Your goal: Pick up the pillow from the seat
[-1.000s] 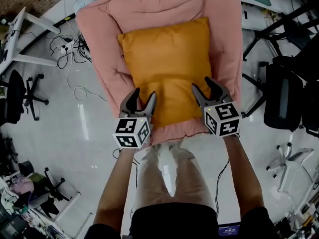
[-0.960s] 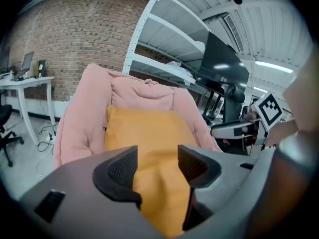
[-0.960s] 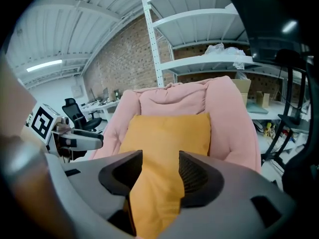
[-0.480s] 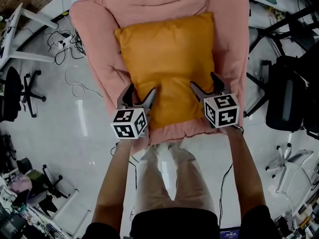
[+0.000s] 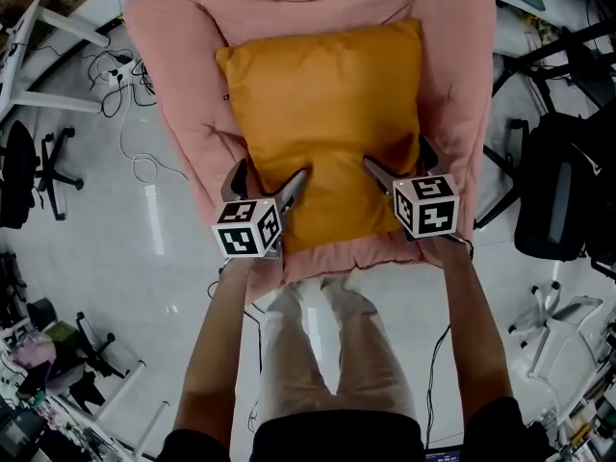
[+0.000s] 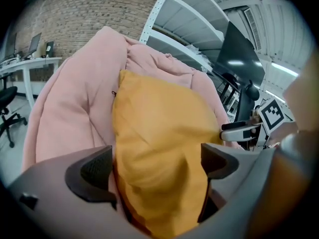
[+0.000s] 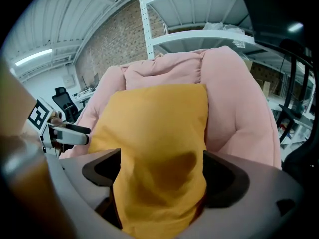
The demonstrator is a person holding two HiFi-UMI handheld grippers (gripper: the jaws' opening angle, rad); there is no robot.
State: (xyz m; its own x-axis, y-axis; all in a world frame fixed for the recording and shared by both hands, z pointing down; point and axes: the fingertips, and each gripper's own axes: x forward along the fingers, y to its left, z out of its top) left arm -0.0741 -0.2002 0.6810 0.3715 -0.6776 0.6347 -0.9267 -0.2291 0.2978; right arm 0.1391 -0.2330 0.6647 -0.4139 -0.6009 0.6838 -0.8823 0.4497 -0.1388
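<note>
An orange pillow [image 5: 327, 114] lies on the pink padded seat [image 5: 188, 114]. My left gripper [image 5: 269, 173] is at the pillow's near left corner and my right gripper [image 5: 397, 157] at its near right corner. Both sets of jaws are opening, and each straddles a bulge of the orange fabric. In the left gripper view the pillow [image 6: 159, 128] fills the gap between the dark pads [image 6: 92, 171], with a little room at the sides. The right gripper view shows the same: the pillow [image 7: 159, 128] sits between wide-spread pads [image 7: 102, 168].
Pink side bolsters [image 5: 457, 75] flank the pillow. Black office chairs [image 5: 563, 191] stand to the right and another [image 5: 24, 171] to the left. Cables [image 5: 125, 114] trail over the shiny floor. A white desk frame [image 5: 38, 56] is at the far left.
Both grippers have moved forward over the pillow's near edge. Their jaws have spread wider, so each now takes in pillow fabric.
</note>
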